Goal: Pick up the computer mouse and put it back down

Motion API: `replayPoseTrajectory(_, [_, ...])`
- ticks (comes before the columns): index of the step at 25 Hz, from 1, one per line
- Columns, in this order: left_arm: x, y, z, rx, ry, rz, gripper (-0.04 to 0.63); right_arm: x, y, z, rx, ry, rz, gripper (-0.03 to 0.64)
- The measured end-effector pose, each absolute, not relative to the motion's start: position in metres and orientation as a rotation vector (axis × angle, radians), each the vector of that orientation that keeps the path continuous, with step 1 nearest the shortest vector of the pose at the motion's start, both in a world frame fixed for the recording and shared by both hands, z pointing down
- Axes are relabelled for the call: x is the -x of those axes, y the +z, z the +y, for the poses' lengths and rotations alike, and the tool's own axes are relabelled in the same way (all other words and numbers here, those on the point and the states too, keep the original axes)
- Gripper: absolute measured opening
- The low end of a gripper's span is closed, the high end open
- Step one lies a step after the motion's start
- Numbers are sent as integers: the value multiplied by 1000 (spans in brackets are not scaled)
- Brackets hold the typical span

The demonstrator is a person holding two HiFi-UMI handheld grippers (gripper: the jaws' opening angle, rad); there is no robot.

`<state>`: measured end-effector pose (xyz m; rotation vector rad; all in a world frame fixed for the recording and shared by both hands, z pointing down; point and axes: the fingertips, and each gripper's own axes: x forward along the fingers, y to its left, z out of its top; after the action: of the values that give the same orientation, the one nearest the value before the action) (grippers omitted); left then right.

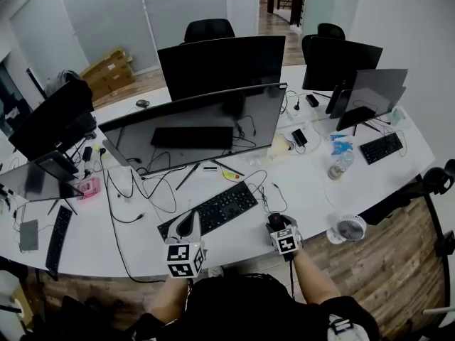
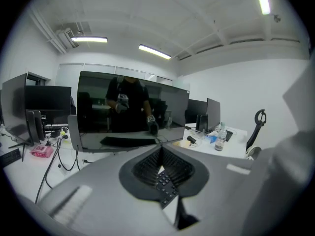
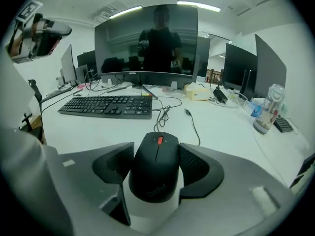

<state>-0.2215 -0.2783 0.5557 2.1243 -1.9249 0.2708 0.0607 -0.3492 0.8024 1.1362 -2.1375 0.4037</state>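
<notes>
1. Hovering over the keyboard [image 1: 213, 210], the left gripper [image 2: 161, 161] has its jaws together on nothing.
2. Right gripper [image 3: 156, 160] is clamped on the mouse [image 3: 155, 177], with pads on its flanks and its long axis running straight ahead along the jaws.
3. Mouse lies right of the keyboard, seemingly at or just above the desk [image 1: 306, 190]; which is hard to tell.

Head view: high above the desk [image 1: 313, 190], facing forward and steeply down. Both gripper views: low, close over that desk, facing the curved monitor [image 2: 133, 112]; all three views share it
</notes>
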Motion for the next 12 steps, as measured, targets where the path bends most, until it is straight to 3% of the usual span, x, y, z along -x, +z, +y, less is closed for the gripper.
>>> replayPoseTrajectory(7, [218,557,-277,-2122,274,-1918,54,-60,824,-351,-1148,361,-2134,277])
replayPoseTrajectory(12, [215,554,-279,-2140,262,-1915,54,-44,718,-365,-1242,241,-2380,276])
